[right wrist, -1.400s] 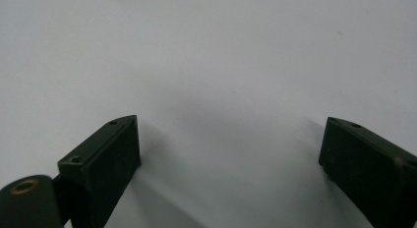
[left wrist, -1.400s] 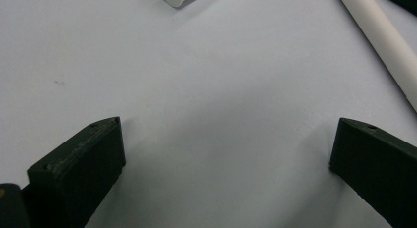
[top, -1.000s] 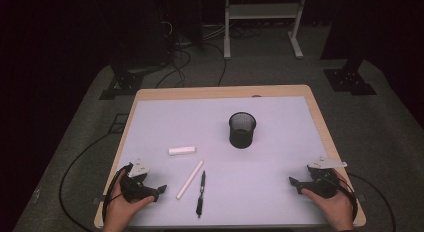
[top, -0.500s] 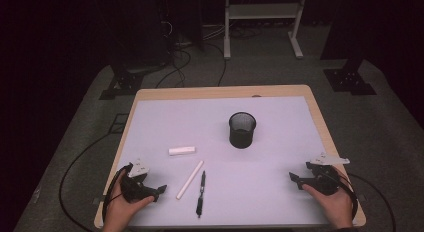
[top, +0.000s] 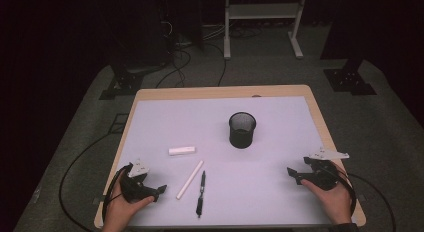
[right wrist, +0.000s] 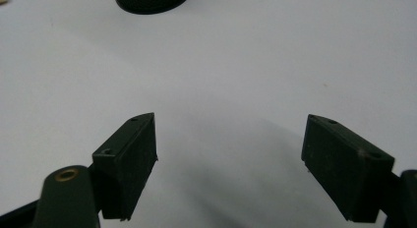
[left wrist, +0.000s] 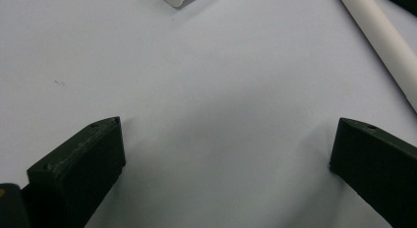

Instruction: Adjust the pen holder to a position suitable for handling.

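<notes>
While both hands rest at the near edge, the working surface is a pale lilac-white mat covering a light wooden rectangular table, whose bare wood shows as a thin border along the far and side edges. Dark grey carpet surrounds the table; black cables run across it at the far left, and a white metal stand rises at the back against a dark, unlit room.

On the mat, a black mesh cylindrical pen cup stands upright right of centre. A short white rectangular eraser-like block lies left of centre, well apart from the cup. Nearer the person, a long white plastic stick lies at a slant, and a black pen lies just beside it on the right, apart from it.

The left gripper sits at the near left corner, near the stick; its jaws stand wide apart over bare mat with nothing between them. The right gripper sits at the near right edge, pointing towards the cup; its jaws have just closed slightly yet remain wide apart, with nothing between them.
</notes>
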Tool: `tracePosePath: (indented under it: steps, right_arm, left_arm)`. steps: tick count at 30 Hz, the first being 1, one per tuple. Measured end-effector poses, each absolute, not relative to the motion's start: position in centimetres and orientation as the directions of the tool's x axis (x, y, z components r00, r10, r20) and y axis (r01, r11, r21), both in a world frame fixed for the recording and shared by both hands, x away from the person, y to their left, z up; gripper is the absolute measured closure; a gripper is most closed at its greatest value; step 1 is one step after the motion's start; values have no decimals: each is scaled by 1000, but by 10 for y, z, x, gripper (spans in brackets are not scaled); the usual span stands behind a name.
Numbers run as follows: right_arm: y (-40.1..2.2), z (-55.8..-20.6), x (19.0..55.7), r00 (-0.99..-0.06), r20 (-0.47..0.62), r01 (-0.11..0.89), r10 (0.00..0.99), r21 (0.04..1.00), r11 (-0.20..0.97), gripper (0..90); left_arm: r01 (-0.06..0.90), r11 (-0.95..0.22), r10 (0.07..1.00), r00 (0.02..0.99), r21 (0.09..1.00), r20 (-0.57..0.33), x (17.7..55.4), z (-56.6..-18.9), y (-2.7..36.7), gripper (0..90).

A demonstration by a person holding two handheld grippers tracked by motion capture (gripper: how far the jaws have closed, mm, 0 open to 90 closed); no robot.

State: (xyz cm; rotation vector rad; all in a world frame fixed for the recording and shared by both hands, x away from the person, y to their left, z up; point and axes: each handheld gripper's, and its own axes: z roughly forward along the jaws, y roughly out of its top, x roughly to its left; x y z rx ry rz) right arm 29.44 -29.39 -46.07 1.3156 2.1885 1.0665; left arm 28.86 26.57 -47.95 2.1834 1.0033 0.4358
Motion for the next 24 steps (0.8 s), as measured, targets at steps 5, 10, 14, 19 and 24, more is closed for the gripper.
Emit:
tracePosePath:
  steps: [5,10,14,19,24]
  right_arm:
    - [-293,-458,297,-501,61,579,863,765,282,188]
    - [-291,-455,300,-504,53,577,862,763,290,185]
    - [-290,-453,302,-504,49,577,862,762,294,193]
    - [-288,-450,304,-510,46,573,859,763,299,195]
    - [-287,-448,306,-514,49,573,856,763,300,204]
  left_arm:
    - [534,-468,764,646,704,18,289,-479,266,0]
    - [535,-468,764,645,704,18,289,-479,265,0]
    - [535,-469,763,646,703,18,289,-479,266,0]
    - [534,-467,764,645,704,18,289,-480,266,0]
    - [534,-467,764,645,705,18,289,-480,266,0]
